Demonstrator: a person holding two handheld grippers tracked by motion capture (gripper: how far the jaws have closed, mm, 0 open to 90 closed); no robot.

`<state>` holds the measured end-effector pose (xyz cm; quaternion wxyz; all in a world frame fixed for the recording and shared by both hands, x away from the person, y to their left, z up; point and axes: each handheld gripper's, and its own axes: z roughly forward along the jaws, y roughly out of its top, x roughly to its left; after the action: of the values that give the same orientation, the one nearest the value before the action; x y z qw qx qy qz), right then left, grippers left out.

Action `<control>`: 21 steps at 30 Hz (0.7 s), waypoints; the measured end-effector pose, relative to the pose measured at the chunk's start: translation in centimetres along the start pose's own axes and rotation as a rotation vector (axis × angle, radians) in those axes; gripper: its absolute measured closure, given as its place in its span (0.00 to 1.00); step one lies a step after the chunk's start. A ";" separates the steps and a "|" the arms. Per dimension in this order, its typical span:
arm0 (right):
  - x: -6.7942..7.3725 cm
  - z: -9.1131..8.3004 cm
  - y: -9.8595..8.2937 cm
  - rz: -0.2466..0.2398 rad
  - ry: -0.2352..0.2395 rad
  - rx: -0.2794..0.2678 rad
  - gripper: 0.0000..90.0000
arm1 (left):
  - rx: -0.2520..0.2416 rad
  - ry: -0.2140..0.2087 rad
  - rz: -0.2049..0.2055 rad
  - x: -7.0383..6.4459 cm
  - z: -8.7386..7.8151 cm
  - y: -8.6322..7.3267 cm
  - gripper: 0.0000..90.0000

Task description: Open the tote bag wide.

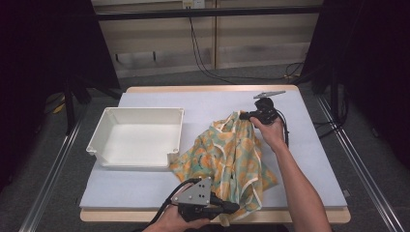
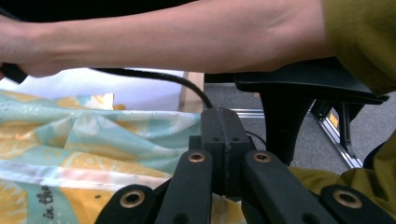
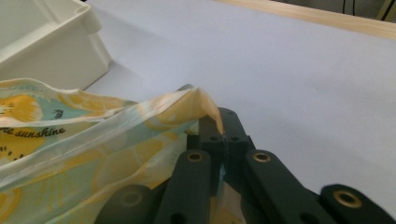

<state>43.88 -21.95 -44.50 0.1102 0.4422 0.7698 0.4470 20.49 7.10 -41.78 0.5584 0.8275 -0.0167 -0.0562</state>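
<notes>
While the person's forearms reach in from the near edge in the high view, a patterned cloth (image 1: pixel 227 154) with orange citrus slices on pale green, edged in white, lies crumpled on the pale-covered surface (image 1: pixel 290 159), stretched between the two tools. The right tool (image 1: pixel 251 115) sits at the cloth's far end, toward the right side of the surface, and its jaws are closed on a corner of the fabric; in the right gripper view that corner (image 3: pixel 201 100) rises in a small peak just at the tips of the right tool (image 3: pixel 224 128), with the rest of the fabric falling away to the left and printed lettering visible on it. The left tool (image 1: pixel 227 208) is at the near edge of the surface, at the cloth's near end, with a grey plate on top and a black cable trailing from it. In the left gripper view the left tool (image 2: pixel 223 135) has its jaws pressed together, and the cloth (image 2: pixel 93 149) spreads to the left and runs under them; fabric shows below the jaws, pinched there. The person's right forearm (image 2: pixel 187 37) crosses the top of that view. A white rectangular tray (image 1: pixel 140 135) stands on the left part of the surface, just beside the cloth's left edge, and its corner (image 3: pixel 51 42) shows in the right gripper view.
</notes>
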 end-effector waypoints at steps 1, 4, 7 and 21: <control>0.0 0.2 -0.1 0.002 0.000 0.005 1.00 | -0.004 0.002 -0.009 0.1 0.0 -0.2 1.00; 0.2 0.2 -0.4 -0.007 0.030 -0.005 1.00 | -0.012 0.036 -0.037 1.0 0.0 -0.8 1.00; 0.7 -0.2 -0.8 -0.014 0.068 -0.007 0.95 | -0.014 0.066 -0.066 1.9 -0.4 -1.2 0.98; 2.9 -6.0 -0.8 -0.057 0.050 -0.095 0.44 | -0.079 0.192 -0.102 2.9 -2.9 -0.6 0.64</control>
<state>38.32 -23.42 -40.97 0.1244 0.4032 0.7625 0.4905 23.67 9.77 -41.51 0.5861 0.8061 0.0813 -0.0056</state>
